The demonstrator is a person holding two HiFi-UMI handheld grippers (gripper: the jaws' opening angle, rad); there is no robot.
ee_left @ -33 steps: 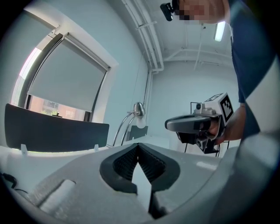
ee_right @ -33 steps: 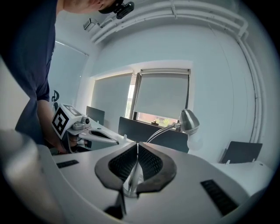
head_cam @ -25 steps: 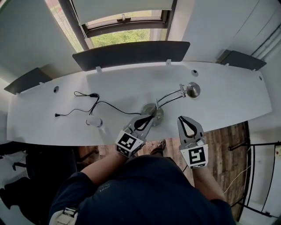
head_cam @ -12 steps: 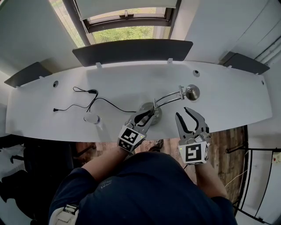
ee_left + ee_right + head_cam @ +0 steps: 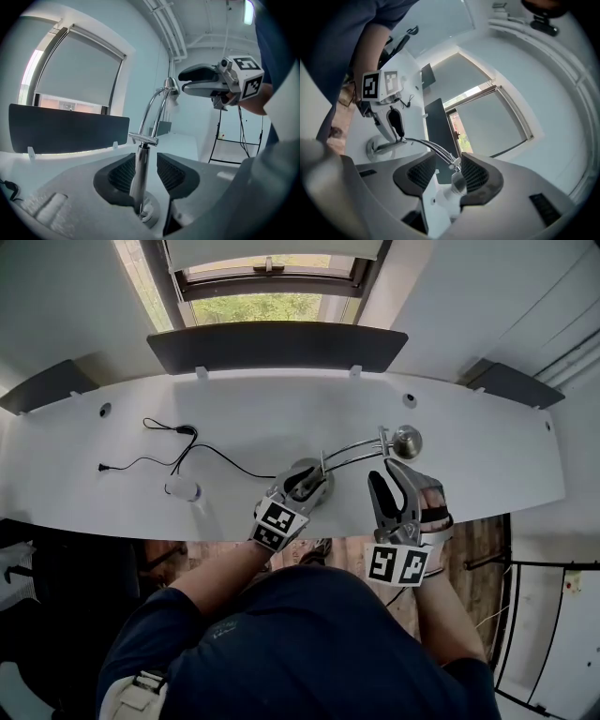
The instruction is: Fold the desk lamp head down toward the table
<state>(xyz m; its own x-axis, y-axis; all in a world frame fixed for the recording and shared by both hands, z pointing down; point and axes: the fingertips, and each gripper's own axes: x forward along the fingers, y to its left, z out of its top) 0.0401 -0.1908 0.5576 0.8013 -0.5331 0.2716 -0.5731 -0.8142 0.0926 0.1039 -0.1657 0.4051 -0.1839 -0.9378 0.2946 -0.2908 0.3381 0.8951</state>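
Desk lamp [image 5: 356,448]: stands on the white table [image 5: 487,427] near its front edge, with its round base [image 5: 375,149] down and twin curved rods [image 5: 429,145] reaching right to the small head [image 5: 407,441].
Left tongs [image 5: 302,486]: released; the jaws have just been opening and straddle the upright post [image 5: 139,173] above the base, with the pads not pressing on it.
Right tongs [image 5: 386,472]: released; the jaws have just been opening, and the head lies between them, close to one pad but ungripped.
Handling: polished metal, likely slick under the ribbed pads. The base looks weighted, yet a push far out on the arm could tip it. The joint is probably stiff.
Where to hold: clamp the post low to pin the base. Take the rods just behind the head, or the head's neck, and press down slowly.
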